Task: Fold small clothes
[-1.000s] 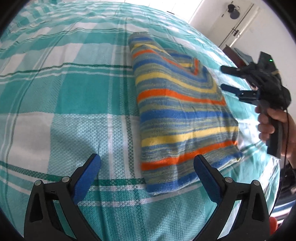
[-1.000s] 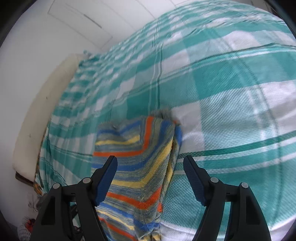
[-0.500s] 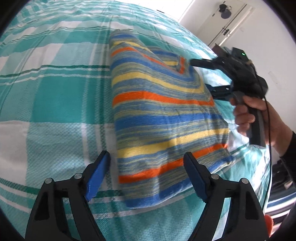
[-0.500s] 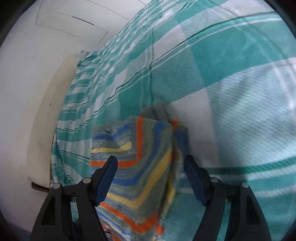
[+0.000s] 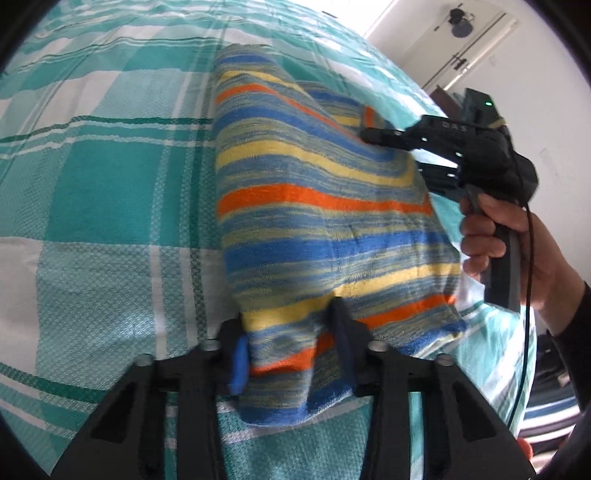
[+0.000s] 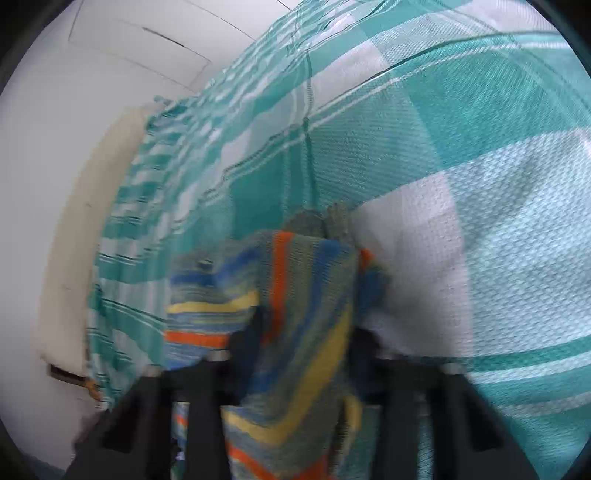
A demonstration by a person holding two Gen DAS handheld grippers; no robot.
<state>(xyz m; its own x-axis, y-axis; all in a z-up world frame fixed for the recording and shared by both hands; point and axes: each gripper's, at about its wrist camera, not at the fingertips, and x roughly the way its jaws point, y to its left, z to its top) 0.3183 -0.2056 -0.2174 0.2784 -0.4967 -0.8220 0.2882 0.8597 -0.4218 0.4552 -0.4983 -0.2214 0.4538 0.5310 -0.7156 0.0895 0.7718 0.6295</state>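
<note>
you see a teal and white checked bedspread covering the bed. beyond its far corner stands a white wall with a dark round fixture mounted high. at the bedspread's left edge you see a cream mattress side.

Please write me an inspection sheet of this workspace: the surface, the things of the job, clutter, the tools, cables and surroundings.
Surface: bed with teal and white checked sheet, lightly wrinkled.
Job's things: one striped knit garment, folded, lying on the sheet; blue, yellow and orange stripes.
Clutter: nothing seen on the sheet.
Grippers: left tool shut on the garment's near edge; right tool shut on its other end, blurred.
Cables: black cable hangs from the right tool past the hand.
Surroundings: white walls, pale mattress edge, dark furniture by the far wall.
</note>
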